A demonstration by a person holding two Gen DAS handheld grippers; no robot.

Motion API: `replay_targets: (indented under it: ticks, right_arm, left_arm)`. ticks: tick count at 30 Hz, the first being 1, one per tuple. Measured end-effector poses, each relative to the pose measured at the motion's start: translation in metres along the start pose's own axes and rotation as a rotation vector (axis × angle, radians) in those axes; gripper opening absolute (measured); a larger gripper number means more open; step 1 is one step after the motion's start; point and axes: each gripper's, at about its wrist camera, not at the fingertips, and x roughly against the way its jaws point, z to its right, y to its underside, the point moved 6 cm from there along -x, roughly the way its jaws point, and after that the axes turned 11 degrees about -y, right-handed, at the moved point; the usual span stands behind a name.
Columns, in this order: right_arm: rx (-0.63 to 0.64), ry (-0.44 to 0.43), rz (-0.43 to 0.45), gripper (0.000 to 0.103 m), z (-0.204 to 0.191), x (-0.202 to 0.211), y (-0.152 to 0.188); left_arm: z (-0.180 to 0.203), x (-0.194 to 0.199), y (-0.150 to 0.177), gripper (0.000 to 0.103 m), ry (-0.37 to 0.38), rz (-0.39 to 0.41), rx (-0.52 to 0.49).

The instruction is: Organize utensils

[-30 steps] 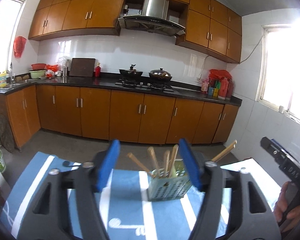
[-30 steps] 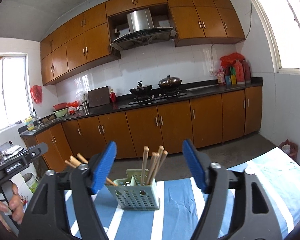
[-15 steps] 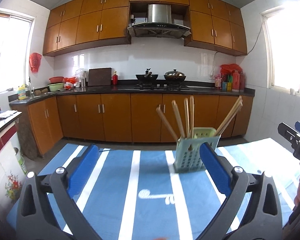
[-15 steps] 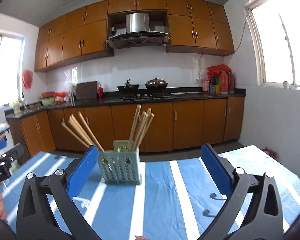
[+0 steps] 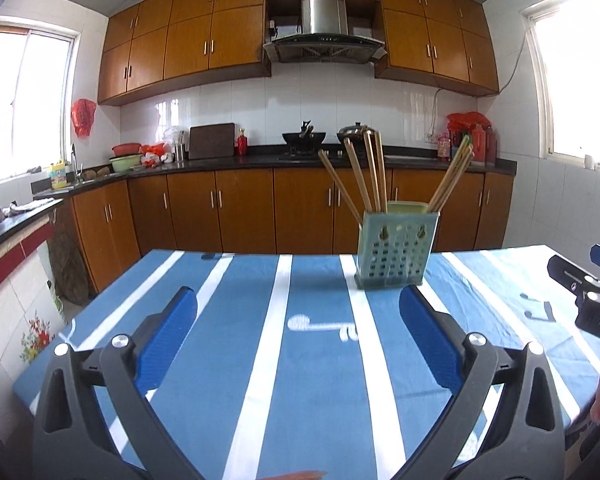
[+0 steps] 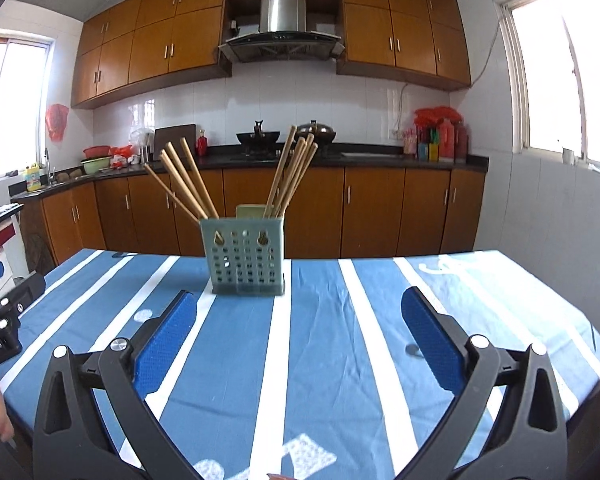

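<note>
Left wrist view: the left claw hangs low over the desk, its blue fingers spread wide apart with only striped blue cloth between them. The jaws have just been opening, and nothing sits in the gap. The pale green holder stands upright on the desk ahead and a little to the right, beyond the fingertips, chopsticks fanning out of its top. At the right edge, part of the right claw shows.

Right wrist view: the right claw is also splayed wide and empty, jaws just opened. The holder stands ahead, slightly left, clear of both fingers. Chopsticks lean out in two bunches.
</note>
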Motion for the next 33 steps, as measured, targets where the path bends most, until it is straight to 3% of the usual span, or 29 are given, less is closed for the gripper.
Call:
replay_targets:
  ticks: [11, 33]
  right_arm:
    - [0.011, 0.000, -0.022, 0.101, -0.010, 0.012, 0.024]
    - [0.008, 0.005, -0.017, 0.101, -0.012, 0.014, 0.027]
  left_arm:
    - [0.005, 0.011, 0.019, 0.099, 0.017, 0.001, -0.011]
    - [0.006, 0.014, 0.029, 0.099, 0.023, -0.005, -0.002]
